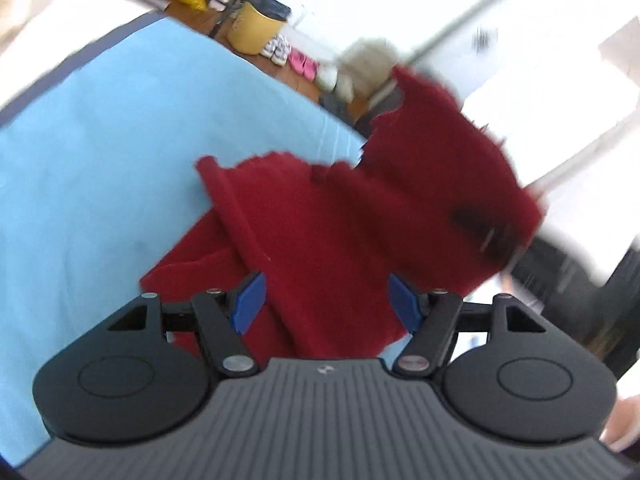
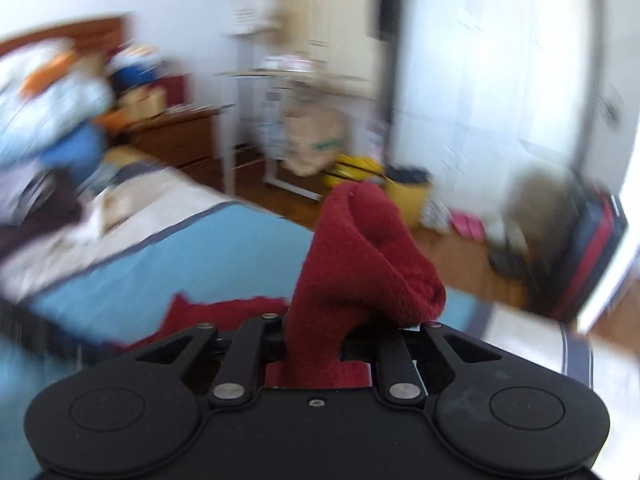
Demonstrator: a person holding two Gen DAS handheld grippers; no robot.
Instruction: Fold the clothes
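Right gripper (image 2: pixel 314 344) clamped on a bunched end of the red garment (image 2: pixel 360 256), lifted above the blue sheet (image 2: pixel 224 256). Left gripper (image 1: pixel 326 304) spread wide, blue fingertips (image 1: pixel 249 304) either side of the red garment (image 1: pixel 340 224), gripping nothing. Rest of the cloth draped over the blue sheet (image 1: pixel 100 152). Beyond, on the floor, a yellow bin (image 1: pixel 256 26) and pink slippers (image 1: pixel 304 63). Both views blurred.
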